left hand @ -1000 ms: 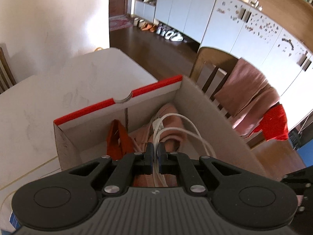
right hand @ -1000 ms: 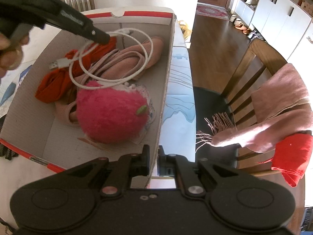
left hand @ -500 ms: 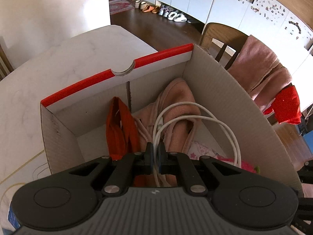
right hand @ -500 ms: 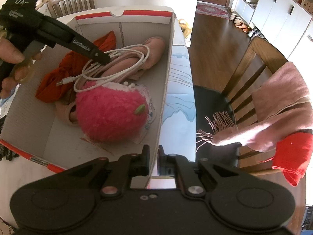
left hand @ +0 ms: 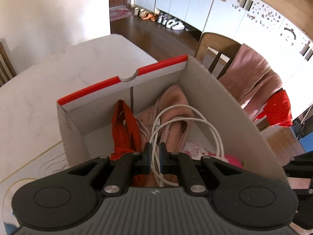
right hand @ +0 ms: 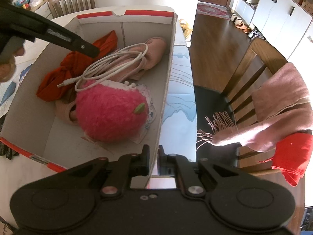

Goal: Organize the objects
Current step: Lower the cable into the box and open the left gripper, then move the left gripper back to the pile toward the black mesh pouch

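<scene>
A wooden chair (right hand: 252, 74) stands beside the table (left hand: 39, 98), a pink scarf (right hand: 281, 105) and red cloth (right hand: 291, 156) draped over its back; shoes (left hand: 172, 22) beyond it, along white cupboards (left hand: 187, 2)

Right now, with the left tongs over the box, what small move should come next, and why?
Probably open the left tongs to drop the white cable: they pinch its strands, and its coil already rests on the pink shoe inside the box.
</scene>
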The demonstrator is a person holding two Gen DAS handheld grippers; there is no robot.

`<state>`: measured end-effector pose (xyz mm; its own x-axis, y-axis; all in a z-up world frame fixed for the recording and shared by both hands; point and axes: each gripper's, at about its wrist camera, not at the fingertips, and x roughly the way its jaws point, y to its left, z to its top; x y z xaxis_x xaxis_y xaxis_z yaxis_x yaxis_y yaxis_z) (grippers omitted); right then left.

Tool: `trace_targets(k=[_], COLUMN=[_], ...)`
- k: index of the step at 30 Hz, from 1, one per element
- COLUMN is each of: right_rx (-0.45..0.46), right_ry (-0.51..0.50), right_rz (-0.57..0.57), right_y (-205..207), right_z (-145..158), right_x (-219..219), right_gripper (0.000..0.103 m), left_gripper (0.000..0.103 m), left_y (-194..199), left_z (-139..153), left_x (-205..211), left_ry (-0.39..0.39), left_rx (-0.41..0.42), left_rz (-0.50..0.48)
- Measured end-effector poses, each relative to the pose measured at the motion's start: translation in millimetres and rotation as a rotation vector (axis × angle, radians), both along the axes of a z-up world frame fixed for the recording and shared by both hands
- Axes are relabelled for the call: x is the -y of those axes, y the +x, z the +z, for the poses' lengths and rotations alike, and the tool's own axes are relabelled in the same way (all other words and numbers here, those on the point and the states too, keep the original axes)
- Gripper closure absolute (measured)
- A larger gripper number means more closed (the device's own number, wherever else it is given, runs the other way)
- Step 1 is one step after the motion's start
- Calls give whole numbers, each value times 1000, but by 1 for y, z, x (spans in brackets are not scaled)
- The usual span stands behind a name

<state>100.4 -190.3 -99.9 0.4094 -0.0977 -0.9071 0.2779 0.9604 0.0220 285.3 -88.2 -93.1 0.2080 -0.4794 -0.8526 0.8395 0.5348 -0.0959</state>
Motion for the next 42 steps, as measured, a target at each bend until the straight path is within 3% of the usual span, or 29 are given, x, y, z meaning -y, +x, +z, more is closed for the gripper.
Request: trace_targets(k=[14, 22, 31, 34, 36, 38, 42], right_rx=[-4, -6, -8, -7, -6, -8, -9], right_ry=[-5, -7, -13, -18, -24, -30, -31], right_rz=[12, 13, 13, 12, 10, 10, 7], right_y=[1, 1, 2, 2, 2, 2, 3], right_z=[0, 0, 0, 0, 0, 0, 0], right_x=[-2, -2, -2, -3, -4, -4, -4], right_gripper=[96, 96, 96, 97, 97, 97, 97], left_gripper=[97, 97, 95, 81, 54, 39, 33], left_y=[-20, -20, -19, -18, -18, -21, -24], left_z=[62, 85, 86, 81, 76, 69, 55], left_x=[-64, -127, -198, -216, -227, -237, -249], left_ry=[-139, -173, -192, -196, -202, -210, -197], left_rx=[40, 87, 94, 82, 70, 62, 38], left_rz=[23, 130, 268, 309, 334, 350, 373])
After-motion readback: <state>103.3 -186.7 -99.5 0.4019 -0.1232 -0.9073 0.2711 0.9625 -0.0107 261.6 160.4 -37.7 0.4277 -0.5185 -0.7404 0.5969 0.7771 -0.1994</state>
